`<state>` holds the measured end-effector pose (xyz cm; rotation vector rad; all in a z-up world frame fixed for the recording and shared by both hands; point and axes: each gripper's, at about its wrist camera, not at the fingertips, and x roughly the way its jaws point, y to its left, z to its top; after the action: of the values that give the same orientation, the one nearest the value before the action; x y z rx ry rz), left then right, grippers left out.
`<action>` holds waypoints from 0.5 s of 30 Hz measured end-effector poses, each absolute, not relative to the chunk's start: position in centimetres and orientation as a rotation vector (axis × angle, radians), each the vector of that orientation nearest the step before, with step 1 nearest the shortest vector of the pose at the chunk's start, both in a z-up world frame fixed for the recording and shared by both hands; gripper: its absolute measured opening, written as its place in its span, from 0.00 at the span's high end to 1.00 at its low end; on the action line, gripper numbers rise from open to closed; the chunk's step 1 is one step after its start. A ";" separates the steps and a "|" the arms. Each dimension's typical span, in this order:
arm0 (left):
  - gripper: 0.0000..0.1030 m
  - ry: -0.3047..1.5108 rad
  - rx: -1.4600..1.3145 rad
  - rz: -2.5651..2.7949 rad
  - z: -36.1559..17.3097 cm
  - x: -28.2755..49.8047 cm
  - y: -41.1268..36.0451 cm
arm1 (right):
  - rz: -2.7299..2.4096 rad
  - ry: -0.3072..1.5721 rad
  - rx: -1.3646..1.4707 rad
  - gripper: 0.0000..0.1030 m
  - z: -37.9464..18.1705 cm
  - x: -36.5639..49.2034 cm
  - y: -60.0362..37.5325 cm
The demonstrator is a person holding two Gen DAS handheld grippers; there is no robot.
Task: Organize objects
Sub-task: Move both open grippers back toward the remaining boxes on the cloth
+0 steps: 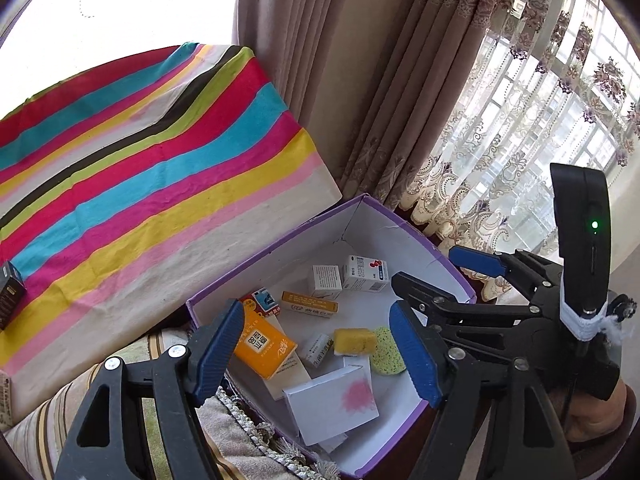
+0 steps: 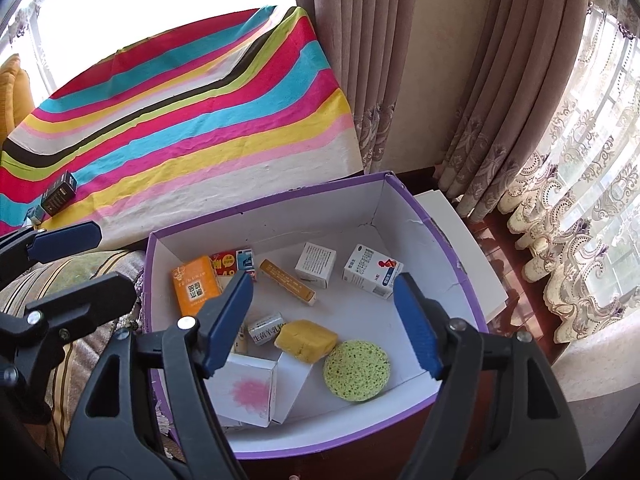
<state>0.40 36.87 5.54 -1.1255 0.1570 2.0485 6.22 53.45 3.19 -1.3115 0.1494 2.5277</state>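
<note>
A purple-edged white box (image 1: 360,200) (image 2: 424,216) holds several small items: an orange packet (image 1: 262,344) (image 2: 196,284), white cartons (image 1: 366,274) (image 2: 372,270), a yellow sponge (image 1: 354,340) (image 2: 308,338), a round green sponge (image 1: 386,352) (image 2: 356,370) and a white box with a pink mark (image 1: 332,404) (image 2: 248,392). My left gripper (image 1: 320,352) is open and empty above the box. My right gripper (image 2: 324,324) is open and empty above it too; it also shows in the left wrist view (image 1: 436,270). A dark box (image 1: 10,294) (image 2: 59,193) lies on the striped cloth.
A table under a striped cloth (image 1: 140,168) (image 2: 180,120) stands behind the box. A striped cushion (image 1: 60,408) (image 2: 60,280) lies to the left. Curtains (image 1: 460,120) (image 2: 520,100) hang at the right. A white board (image 2: 460,248) lies beside the box.
</note>
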 end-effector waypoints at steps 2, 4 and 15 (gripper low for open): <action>0.26 0.159 -1.120 2.052 5.6 0.4 36.4 | 2.536 0.133 -1.313 0.27 3.4 6.1 53.0; 0.26 0.166 -1.118 2.068 5.7 0.4 35.8 | 2.546 0.116 -1.316 0.27 3.6 6.0 52.5; 0.26 0.130 -1.148 2.132 5.4 -0.4 31.9 | 2.590 0.053 -1.328 0.27 4.2 5.2 49.6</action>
<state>-0.36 31.95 5.36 -1.1475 0.1297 2.1316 5.24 49.62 4.22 -1.3278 0.0530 2.5897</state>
